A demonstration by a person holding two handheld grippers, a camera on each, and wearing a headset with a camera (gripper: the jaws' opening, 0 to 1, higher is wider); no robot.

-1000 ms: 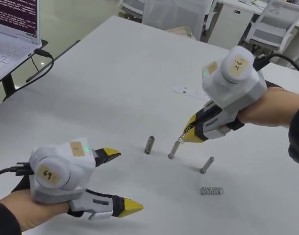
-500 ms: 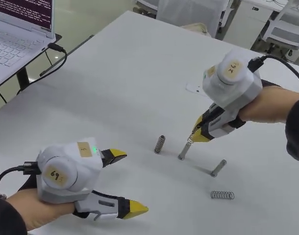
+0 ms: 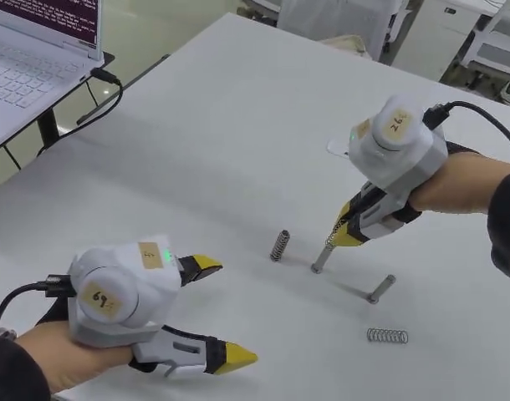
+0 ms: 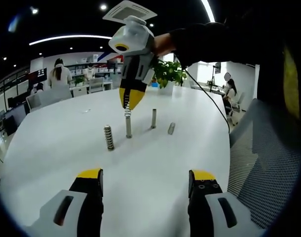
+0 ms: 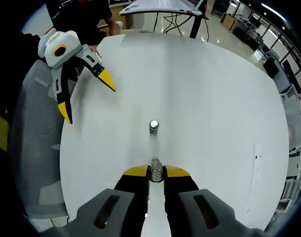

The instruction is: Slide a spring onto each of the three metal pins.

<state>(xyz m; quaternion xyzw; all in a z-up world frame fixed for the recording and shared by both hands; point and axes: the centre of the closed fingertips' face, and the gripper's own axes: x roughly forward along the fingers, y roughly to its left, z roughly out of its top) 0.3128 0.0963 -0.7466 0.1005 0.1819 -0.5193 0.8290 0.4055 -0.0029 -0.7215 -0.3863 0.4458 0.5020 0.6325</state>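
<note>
Three metal pins stand on the white table [image 3: 196,150]. The left pin [image 3: 278,245] [image 4: 108,137] wears a spring. My right gripper [image 3: 342,237] [image 5: 155,173] is shut on a second spring [image 4: 126,103] [image 5: 156,170], held just above the top of the middle pin [image 3: 322,259] [image 4: 128,127]. The right pin [image 3: 380,288] [image 4: 153,118] is bare. A loose spring [image 3: 387,336] [image 4: 171,128] lies flat near it. My left gripper [image 3: 226,312] [image 4: 146,175] hovers open and holds nothing at the near left, well short of the pins. A pin top [image 5: 154,126] shows ahead of the right jaws.
A laptop [image 3: 29,50] sits on a stand off the table's left edge, with a black cable [image 3: 96,100] hanging there. A small white label [image 3: 339,149] lies beyond the right gripper. A grey mesh chair [image 4: 264,148] stands beside the table.
The head camera has shifted, so the whole scene sits a little further right. The right gripper stays over the middle pin with the spring; the left gripper keeps its place, open.
</note>
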